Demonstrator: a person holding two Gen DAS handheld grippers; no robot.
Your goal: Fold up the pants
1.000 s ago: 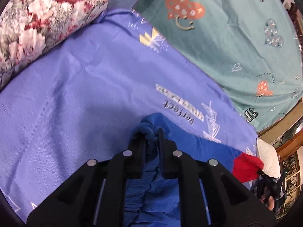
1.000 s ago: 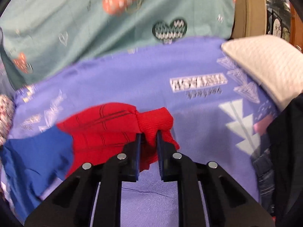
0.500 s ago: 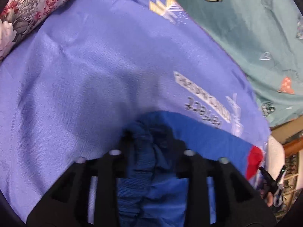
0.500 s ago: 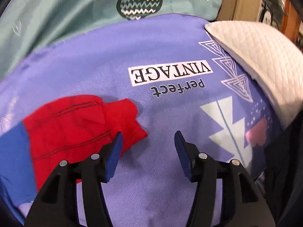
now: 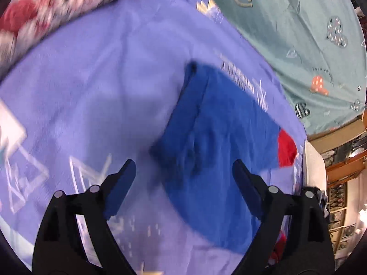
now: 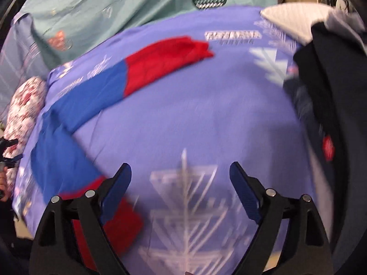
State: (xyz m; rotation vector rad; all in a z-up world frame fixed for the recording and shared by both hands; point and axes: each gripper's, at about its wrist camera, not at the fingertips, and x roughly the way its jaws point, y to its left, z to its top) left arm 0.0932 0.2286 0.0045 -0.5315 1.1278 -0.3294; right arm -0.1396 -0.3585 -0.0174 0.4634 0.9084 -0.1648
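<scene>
printed wording on purple sheet (image 6: 206,119), blurred, unreadable

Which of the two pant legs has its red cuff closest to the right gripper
The near leg: its red cuff lies right beside the open right gripper, by its left finger. The other leg's cuff stretches far up the purple sheet.

Even, fairly bright indoor light; both fisheye views bend hard at their dark rims, motion blur smears the prints (lettering unreadable), and a soft shadow darkens the purple sheet (image 5: 128,100)
</scene>
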